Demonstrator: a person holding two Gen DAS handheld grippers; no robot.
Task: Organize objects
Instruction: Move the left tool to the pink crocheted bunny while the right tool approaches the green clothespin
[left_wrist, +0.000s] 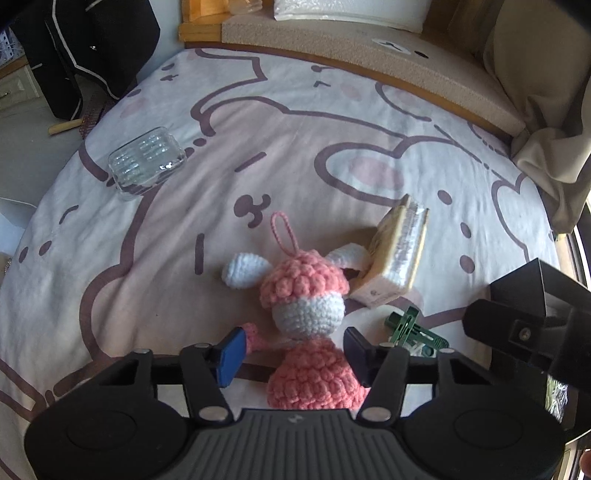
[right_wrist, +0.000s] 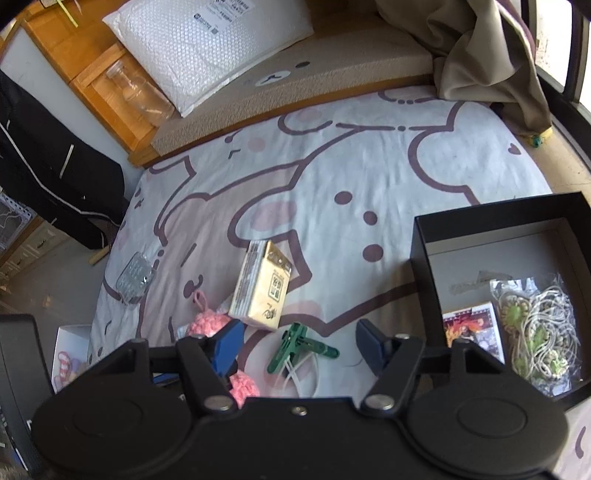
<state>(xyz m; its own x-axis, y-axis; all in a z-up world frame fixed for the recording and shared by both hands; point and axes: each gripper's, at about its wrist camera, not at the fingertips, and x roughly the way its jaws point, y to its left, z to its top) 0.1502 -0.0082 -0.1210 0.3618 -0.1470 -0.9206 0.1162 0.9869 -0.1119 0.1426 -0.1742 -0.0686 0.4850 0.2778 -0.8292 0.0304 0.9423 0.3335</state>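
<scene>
- Left gripper (left_wrist: 293, 354) spread wide, straddling the crocheted pink-and-white doll (left_wrist: 308, 325); blue left pad beside the doll's small pink arm, right pad just beside the body, contact impossible to judge.
- Doll lying flat on the cartoon-print bedsheet (left_wrist: 184, 206), pink hanging loop pointing away from the gripper, white ears splayed to both sides.
- Tissue pack (left_wrist: 397, 258) tilted on edge just beyond the doll's right ear.
- Green clothespin (left_wrist: 406, 325) on the sheet just right of the doll's head, close to the left gripper's right finger.
- Clear ribbed glass dish (left_wrist: 146, 162) well apart, toward the far-left edge of the bed.
- Right gripper (right_wrist: 297, 345) also spread wide, gripping nothing, hovering with the green clothespin (right_wrist: 295, 349) and a white cord (right_wrist: 299, 373) between its fingers.
- Black open box (right_wrist: 424, 251) on the sheet to the right, holding a bagged bundle of cord with green bits (right_wrist: 535, 332) and a printed card (right_wrist: 472, 332).
- White bubble mailer (right_wrist: 218, 48) and clear jar (right_wrist: 136, 92) on the ledge past the bed.
</scene>
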